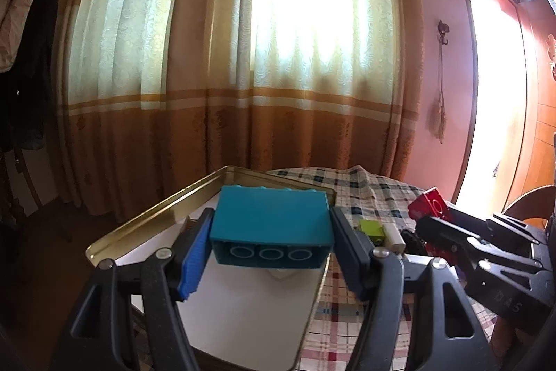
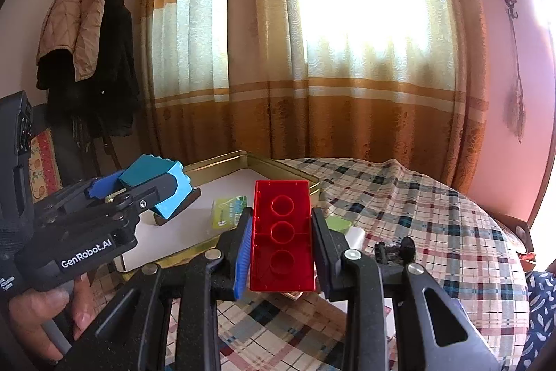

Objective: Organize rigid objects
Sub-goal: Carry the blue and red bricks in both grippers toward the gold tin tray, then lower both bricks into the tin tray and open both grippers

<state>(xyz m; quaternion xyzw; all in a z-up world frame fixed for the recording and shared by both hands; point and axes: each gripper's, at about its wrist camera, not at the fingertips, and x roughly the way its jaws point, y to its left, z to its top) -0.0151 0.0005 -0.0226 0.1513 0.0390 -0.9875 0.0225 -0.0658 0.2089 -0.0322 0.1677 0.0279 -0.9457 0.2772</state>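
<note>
My left gripper [image 1: 271, 232] is shut on a teal toy brick [image 1: 272, 223], held lengthwise above the gold-rimmed tin tray [image 1: 146, 214] with its hollow underside facing the camera. In the right wrist view the same teal brick [image 2: 153, 174] hangs over the tray's left part. My right gripper [image 2: 282, 232] is shut on a red translucent brick [image 2: 282, 232], underside toward the camera, near the tray's [image 2: 222, 159] right rim. The red brick [image 1: 431, 204] also shows at the right of the left wrist view.
Inside the tray lies a green card [image 2: 229, 211] and a dark block [image 2: 180, 204]. Beside the tray on the checked cloth [image 2: 417, 214] sit a lime block [image 1: 372, 229], a white piece [image 1: 394, 233] and a small black toy [image 2: 394, 249]. Curtains hang behind the table.
</note>
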